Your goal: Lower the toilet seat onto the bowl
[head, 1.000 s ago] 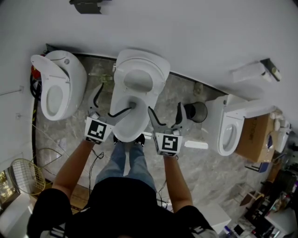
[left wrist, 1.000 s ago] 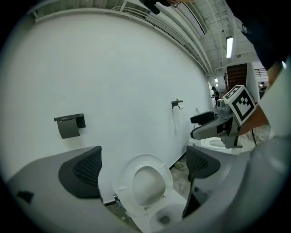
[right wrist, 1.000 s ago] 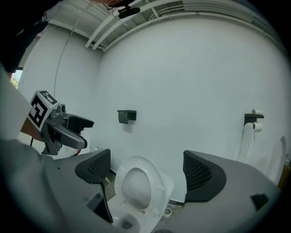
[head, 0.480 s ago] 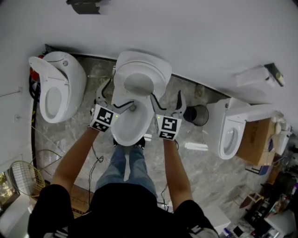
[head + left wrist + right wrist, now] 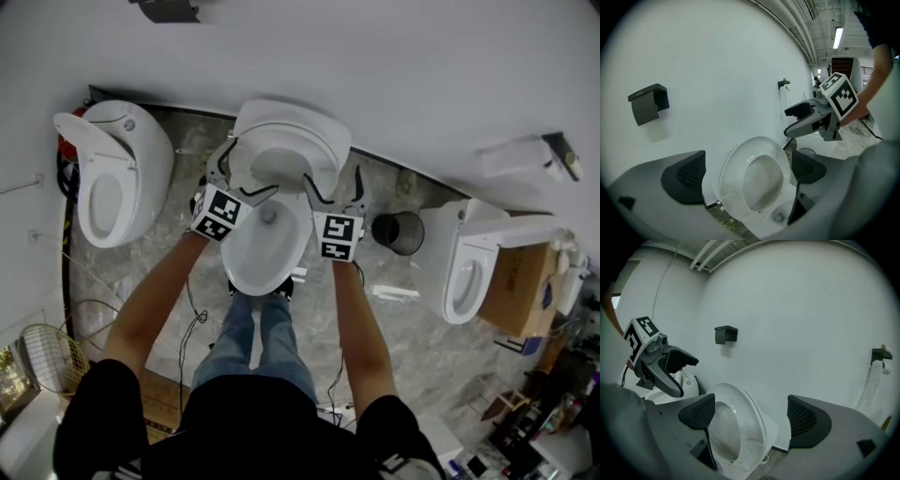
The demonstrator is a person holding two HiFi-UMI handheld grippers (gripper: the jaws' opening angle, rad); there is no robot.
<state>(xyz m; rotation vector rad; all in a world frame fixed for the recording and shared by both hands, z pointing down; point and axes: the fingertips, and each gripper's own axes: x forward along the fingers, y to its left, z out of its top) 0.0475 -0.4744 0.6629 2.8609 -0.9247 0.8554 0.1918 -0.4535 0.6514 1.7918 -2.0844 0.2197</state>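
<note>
toilet seat stands upright at the back of the bowl, not lowered yet. left gripper and right gripper are both spread wide and empty, one each side of the seat. we judge they're set to catch its rim and tip it forward. the seat is a glossy white oval ring, looks like hard plastic. pads are dark and ribbed.

My white oval plastic toilet seat stands raised, tilted back toward the far wall, above the open white ceramic bowl near me.
</note>
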